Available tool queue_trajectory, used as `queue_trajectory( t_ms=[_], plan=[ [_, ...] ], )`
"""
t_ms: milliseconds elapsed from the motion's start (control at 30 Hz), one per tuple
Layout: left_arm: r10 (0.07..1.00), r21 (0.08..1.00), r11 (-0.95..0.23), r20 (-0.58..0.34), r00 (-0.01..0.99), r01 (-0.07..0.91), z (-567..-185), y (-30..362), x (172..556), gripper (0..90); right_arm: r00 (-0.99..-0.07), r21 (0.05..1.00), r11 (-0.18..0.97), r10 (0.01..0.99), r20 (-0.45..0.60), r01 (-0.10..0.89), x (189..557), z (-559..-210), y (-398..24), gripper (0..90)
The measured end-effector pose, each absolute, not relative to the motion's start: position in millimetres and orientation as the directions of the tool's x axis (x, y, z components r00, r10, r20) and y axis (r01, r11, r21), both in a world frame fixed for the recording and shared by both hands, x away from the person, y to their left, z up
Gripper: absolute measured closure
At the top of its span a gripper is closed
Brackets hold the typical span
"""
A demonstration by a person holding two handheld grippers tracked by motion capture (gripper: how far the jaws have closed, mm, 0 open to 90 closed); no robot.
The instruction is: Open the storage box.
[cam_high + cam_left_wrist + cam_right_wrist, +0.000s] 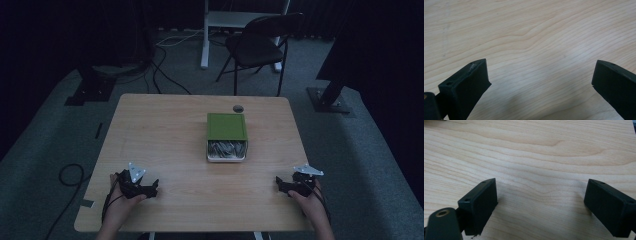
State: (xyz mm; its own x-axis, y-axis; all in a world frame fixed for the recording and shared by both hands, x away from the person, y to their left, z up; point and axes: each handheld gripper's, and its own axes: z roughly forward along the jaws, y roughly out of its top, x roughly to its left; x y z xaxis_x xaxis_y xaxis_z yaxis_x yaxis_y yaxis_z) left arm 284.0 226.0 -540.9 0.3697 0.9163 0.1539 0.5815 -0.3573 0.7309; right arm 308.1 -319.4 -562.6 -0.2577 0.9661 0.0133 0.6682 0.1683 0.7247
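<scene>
So the thing to deal with here is the white box (226, 150) with a green lid (227, 126), sitting on the counter (165, 135) ahead of both sets of jaws, roughly between them and well apart from each. The lid is slid back, so the near end is open, and there's something greyish and shredded-looking inside; can't tell what it is.

My guess on handling: small rigid box, probably plastic or tin, light, with smooth sides that could slip. The loose lid is the tricky bit, so I'd pinch the box across its long side walls, or take the lid by its edges if it's meant to slide.

Count: one box, one lid, two grippers.

The left gripper (150, 190) rests at the near left of the counter, jaws wide apart over bare wood. The right gripper (281, 185) is at the near right, jaws also apart and empty.

One black folding chair (260, 42) stands beyond the counter.
</scene>
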Motion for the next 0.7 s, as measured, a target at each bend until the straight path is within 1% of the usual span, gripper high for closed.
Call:
queue_trajectory(
  t_ms=[67,100,167,700],
  plan=[
    [0.912,0.730,-0.364,0.156,0.378,0.578,-541,224,284,1.6,-0.258,0.725,0.168,0.966,0.013,0.668,308,-563,-319,11.0],
    [0.899,0.723,-0.389,0.162,0.407,0.571,-541,218,285,1.6,-0.258,0.725,0.168,0.966,0.013,0.668,308,-563,-319,11.0],
    [0.890,0.727,-0.403,0.169,0.423,0.556,-540,213,286,1.6,-0.258,0.725,0.168,0.966,0.013,0.668,308,-563,-319,11.0],
    [0.836,0.723,-0.481,0.210,0.507,0.495,-537,176,292,1.6,-0.258,0.725,0.168,0.966,0.013,0.668,308,-563,-319,11.0]
  ],
)
